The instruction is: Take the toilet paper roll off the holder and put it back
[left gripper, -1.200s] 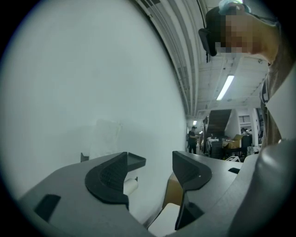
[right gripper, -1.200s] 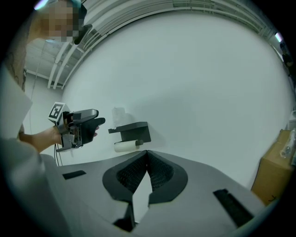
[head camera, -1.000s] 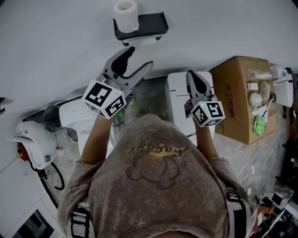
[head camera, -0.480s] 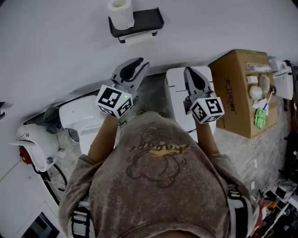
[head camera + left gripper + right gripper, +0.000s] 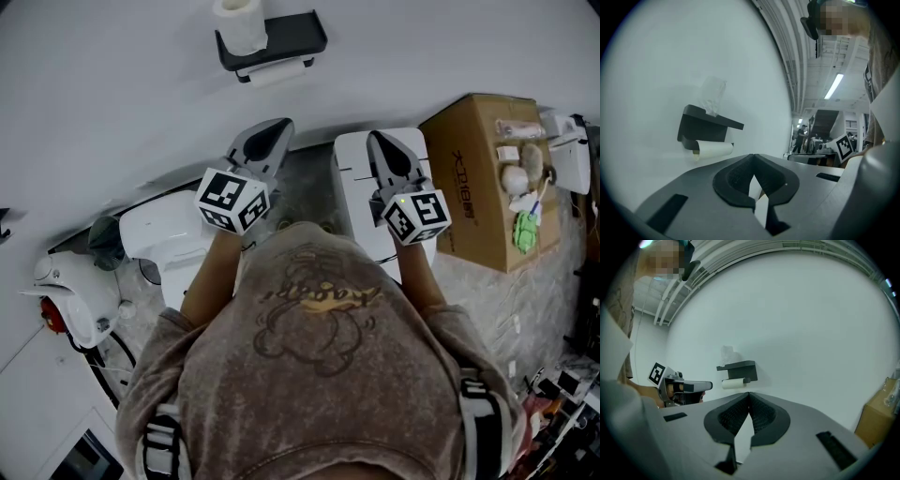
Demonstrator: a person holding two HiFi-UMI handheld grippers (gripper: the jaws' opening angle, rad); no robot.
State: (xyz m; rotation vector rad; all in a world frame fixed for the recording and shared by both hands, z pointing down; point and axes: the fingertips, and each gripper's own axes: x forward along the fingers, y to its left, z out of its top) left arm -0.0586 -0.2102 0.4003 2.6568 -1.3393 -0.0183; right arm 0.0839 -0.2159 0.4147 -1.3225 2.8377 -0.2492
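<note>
**Both tongs clenched, roll on the holder**

Your left gripper [image 5: 270, 131] has just been closing its jaws, and they now meet on nothing. Your right gripper [image 5: 380, 145] is clenched empty too. Both point toward the holder [image 5: 292, 36] (black, wall-mounted), well apart from it. The toilet paper roll [image 5: 275, 73] hangs beneath the holder's shelf.

Most of the toilet paper roll [image 5: 278, 73] hidden under the holder shelf [image 5: 286, 36]

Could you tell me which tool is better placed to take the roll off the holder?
Left, probably: the left tool, jaws just closed and empty, sits nearer the holder and roll; the right tool is further aside.
</note>
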